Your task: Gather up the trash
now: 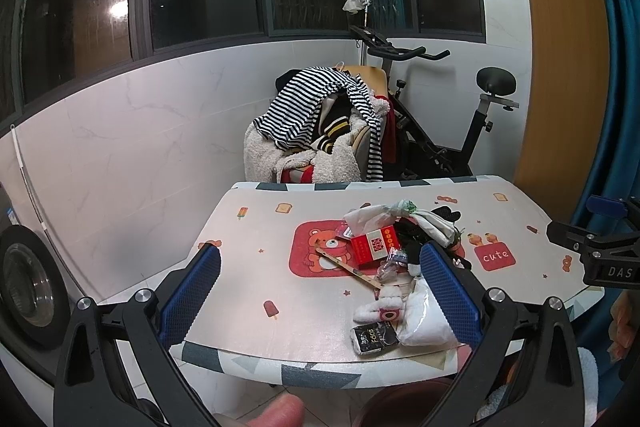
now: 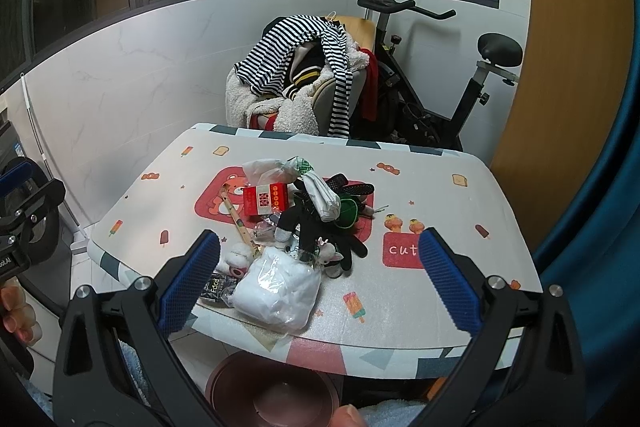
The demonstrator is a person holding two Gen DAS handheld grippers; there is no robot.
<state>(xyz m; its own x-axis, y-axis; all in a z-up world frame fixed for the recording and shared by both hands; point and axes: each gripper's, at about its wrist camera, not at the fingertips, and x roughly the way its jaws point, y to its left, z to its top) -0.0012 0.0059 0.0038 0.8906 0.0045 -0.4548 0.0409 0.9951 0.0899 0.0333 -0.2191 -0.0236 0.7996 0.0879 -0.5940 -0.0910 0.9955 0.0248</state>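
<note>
On the table (image 2: pixel 460 211), "cute" patch (image 1: pixel 495 256); black "Face" packet (image 1: pixel 373 339); both grippers' jaws wide apart, empty.

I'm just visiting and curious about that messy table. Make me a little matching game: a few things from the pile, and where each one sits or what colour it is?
Things:
1. cigarette box
2. clear bag of white stuff
3. tissue pack
4. striped shirt

Descriptions:
A. draped over the chair behind the table
B. red, on the bear print
C. black, at the table's near edge
D. nearest the right gripper

Pairs: 1-B, 2-D, 3-C, 4-A
</note>
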